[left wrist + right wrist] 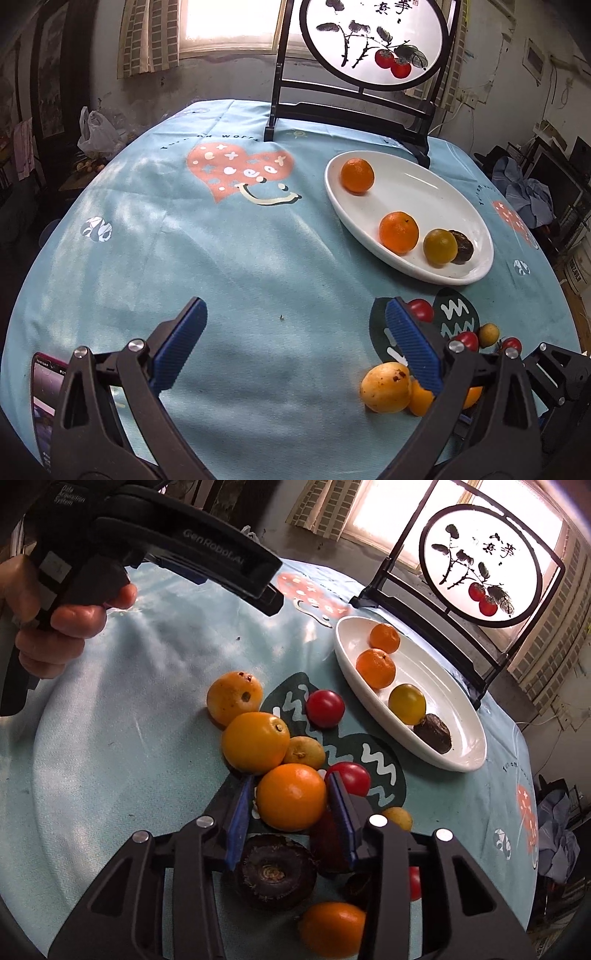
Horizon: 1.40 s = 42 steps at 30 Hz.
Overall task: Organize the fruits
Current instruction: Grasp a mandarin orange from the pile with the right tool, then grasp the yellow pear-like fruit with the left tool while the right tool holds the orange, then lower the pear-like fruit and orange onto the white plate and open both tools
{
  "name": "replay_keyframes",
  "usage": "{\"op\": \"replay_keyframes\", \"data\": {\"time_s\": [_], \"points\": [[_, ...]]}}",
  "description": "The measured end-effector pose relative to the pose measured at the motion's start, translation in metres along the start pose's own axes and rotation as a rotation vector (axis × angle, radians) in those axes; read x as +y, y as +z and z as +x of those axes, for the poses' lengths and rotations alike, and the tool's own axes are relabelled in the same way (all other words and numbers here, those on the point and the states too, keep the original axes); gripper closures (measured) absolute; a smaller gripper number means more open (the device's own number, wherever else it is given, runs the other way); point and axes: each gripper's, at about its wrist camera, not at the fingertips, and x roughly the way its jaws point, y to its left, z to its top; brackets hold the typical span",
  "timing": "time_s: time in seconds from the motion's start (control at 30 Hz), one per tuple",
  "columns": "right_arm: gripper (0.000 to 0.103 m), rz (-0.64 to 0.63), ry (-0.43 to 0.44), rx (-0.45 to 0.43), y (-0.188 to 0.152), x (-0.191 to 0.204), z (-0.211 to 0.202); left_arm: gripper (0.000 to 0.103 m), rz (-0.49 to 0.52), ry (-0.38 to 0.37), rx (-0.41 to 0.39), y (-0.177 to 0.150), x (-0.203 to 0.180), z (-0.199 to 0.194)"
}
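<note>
A white oval plate [424, 192] [458, 709] holds two oranges [357, 175] [376, 667], a yellow-green fruit [439, 246] [407, 703] and a dark brown fruit [434, 734]. A pile of loose fruit lies on the blue cloth. My right gripper [291, 806] has its blue pads on either side of an orange [291, 796] in that pile, touching or nearly touching it. My left gripper [295, 332] is open and empty above bare cloth, left of a yellow fruit [385, 386].
Red tomatoes [325, 708], yellow fruits [255, 741] and a dark fruit [275, 873] surround the orange. A black-framed round screen [369, 44] stands behind the plate. A phone [44, 398] lies at the near left edge. The left handheld gripper body [184, 542] hangs over the cloth.
</note>
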Motion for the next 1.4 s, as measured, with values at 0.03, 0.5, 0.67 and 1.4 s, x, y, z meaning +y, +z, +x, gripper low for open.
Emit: {"op": "replay_keyframes", "data": {"time_s": [0.03,0.5,0.67,1.4], "points": [[0.062,0.014,0.011,-0.002,0.0,-0.003,-0.001,0.004,-0.001,0.001,-0.001,0.0,0.001,0.0],[0.062,0.449,0.202,-0.166,0.0,-0.077,-0.034,0.015,0.095,-0.192,0.141,-0.022,-0.021,0.015],[0.062,0.454,0.192,-0.16,0.0,-0.076,-0.034,0.038,0.05,-0.281,0.231,-0.028,-0.02,0.029],[0.062,0.494,0.177,-0.174,-0.006,-0.084,-0.037,0.066,0.189,-0.27,0.205,-0.041,-0.051,0.024]]}}
